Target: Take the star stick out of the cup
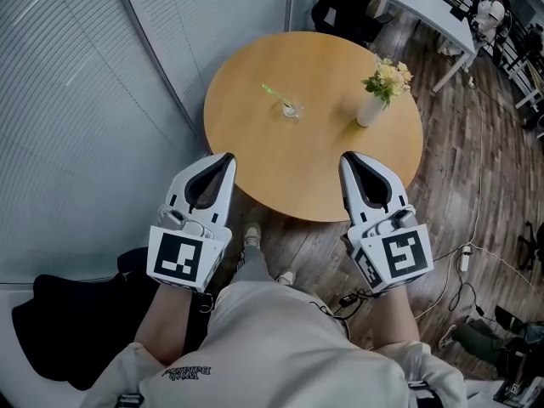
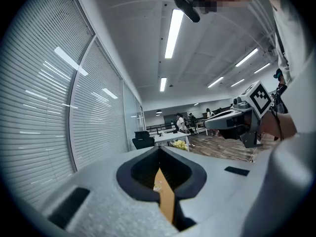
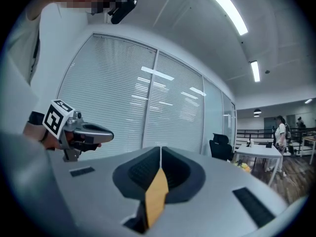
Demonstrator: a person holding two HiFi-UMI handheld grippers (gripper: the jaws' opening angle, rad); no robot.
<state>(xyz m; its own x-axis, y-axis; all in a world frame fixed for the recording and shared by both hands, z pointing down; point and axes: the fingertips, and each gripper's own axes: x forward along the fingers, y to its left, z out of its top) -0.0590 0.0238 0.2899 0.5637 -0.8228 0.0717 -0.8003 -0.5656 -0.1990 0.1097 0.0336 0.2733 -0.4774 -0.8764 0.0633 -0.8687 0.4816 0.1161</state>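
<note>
You are holding the left gripper [image 1: 223,163] and the right gripper [image 1: 349,163] side by side at the near rim of the round table [image 1: 310,155], both noses pointing away from you across the wood. Each one's jaws are pressing together at the tips and gripping nothing; through the hollow behind the tips only a sliver of tabletop is showing.

Ahead of both noses, near the middle of the table and well apart from either one, the cup [image 1: 291,110] is standing upright. It is sitting roughly between the lines of your two grippers, so neither is looking clearly nearer. The star stick [image 1: 274,94] is resting in it, its long axis leaning out of the cup toward your left and away from you. That puts the free end on the left gripper's side. The star itself is showing too small to make out.

To the right of the cup, apart from it, a vase of flowers [image 1: 372,107] is standing on the right gripper's side.

You are working with two grippers, one table, one cup, one stick and one vase.
</note>
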